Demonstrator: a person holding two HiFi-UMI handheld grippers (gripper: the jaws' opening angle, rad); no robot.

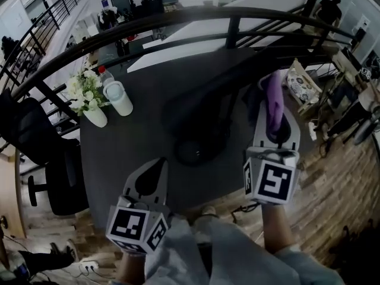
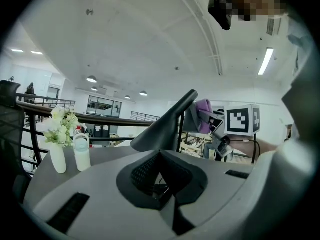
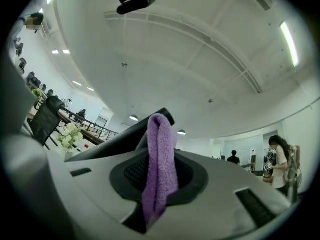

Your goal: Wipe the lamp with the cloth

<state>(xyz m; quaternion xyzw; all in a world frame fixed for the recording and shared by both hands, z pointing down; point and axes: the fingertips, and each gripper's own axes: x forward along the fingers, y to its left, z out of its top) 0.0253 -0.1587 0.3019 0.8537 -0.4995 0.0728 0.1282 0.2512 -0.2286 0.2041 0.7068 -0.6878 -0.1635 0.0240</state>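
A black desk lamp (image 1: 199,150) stands on a dark round table (image 1: 127,144), its arm slanting up and to the right. My right gripper (image 1: 270,97) is shut on a folded purple cloth (image 1: 274,103), held right beside the lamp's upper arm. In the right gripper view the cloth (image 3: 160,169) hangs pinched between the jaws, and the lamp arm (image 3: 112,143) shows just behind it. My left gripper (image 1: 157,164) is shut and holds nothing, low over the table's near edge. The left gripper view shows the lamp head (image 2: 165,126) and the cloth (image 2: 203,115).
A white vase of flowers (image 1: 89,103) and a white bottle (image 1: 119,98) stand at the table's far left. A black office chair (image 1: 53,171) sits left of the table. A dark curved railing (image 1: 178,25) runs behind it. Wooden floor lies to the right.
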